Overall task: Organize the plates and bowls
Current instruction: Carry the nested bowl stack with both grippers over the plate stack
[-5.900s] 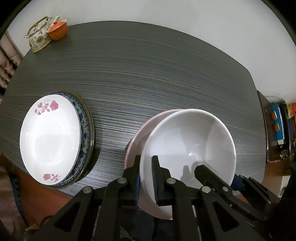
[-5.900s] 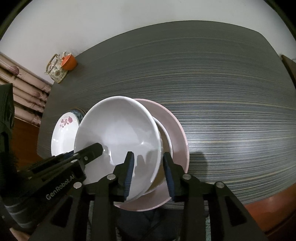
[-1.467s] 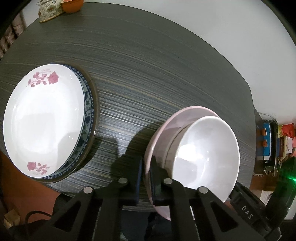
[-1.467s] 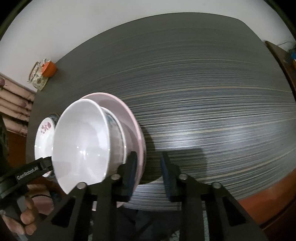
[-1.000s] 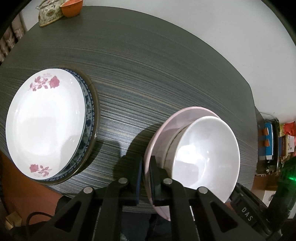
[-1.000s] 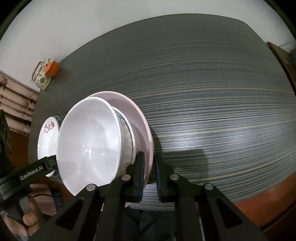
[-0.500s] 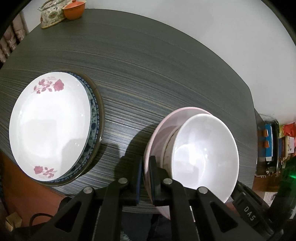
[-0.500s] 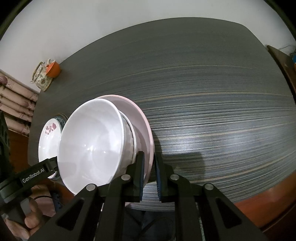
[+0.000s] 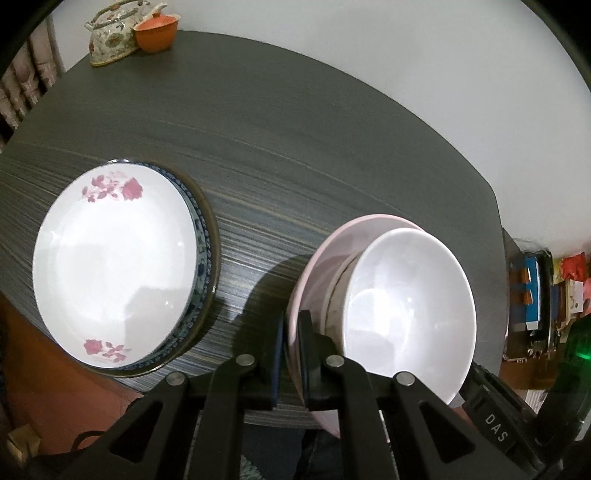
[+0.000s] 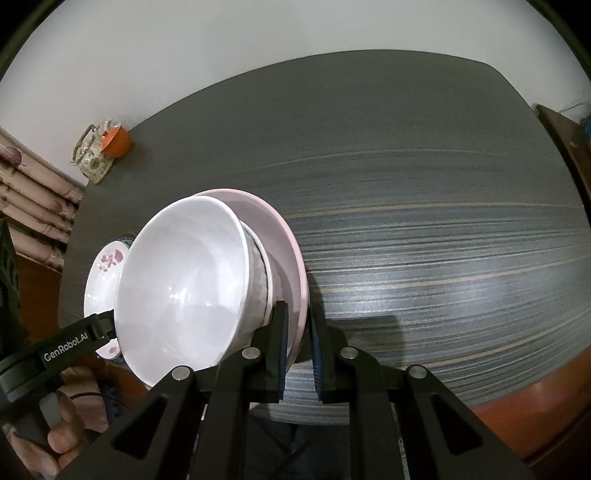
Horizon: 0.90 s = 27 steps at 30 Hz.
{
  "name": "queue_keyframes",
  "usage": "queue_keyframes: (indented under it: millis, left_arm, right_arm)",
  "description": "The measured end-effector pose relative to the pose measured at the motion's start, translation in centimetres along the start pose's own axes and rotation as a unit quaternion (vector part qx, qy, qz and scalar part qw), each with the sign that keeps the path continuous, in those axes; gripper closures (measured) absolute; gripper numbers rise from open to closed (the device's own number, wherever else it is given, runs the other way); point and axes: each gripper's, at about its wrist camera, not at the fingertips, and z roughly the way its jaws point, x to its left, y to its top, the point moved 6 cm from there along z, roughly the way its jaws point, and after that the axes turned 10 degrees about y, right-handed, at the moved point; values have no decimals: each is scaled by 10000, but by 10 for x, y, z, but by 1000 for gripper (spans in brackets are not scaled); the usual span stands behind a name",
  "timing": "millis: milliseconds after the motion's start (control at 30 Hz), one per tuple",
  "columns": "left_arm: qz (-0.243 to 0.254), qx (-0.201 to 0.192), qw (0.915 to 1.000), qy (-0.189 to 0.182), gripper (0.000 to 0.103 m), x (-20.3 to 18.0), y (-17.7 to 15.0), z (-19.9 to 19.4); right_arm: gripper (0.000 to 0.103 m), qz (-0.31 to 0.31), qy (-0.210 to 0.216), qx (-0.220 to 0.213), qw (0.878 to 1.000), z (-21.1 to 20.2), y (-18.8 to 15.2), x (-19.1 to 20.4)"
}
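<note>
both fingers (image 9: 291,354) (image 10: 297,347) clamped on pink plate (image 9: 317,266) rim.

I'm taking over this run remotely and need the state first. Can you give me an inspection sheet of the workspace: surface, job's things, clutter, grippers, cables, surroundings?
Surface: dark striped table, orange-brown edge at the near side.
Job's things: pink plate carrying a white bowl nested on another bowl; rose plate stacked on a blue-rimmed plate to its left.
Clutter: floral teapot and orange cup at the far corner.
Grippers: left gripper and right gripper each shut on the pink plate's rim, on opposite sides.
Cables: a thin dark lead below the left gripper.
Surroundings: white wall, curtain on the left, cluttered shelf on the right.
</note>
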Motion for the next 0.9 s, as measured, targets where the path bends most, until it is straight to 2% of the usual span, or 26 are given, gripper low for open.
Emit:
queue_keyframes:
  millis: [500,900]
  left_arm:
    - [-356,-333,9988,44,97,30,7,-37]
    - [-734,-569,9954,248,97,79,22,-58]
  right_arm:
    - [90,-357,246,-136,9990,-16,12,29]
    - [89,-785,464,-106,9958,-16,22,82]
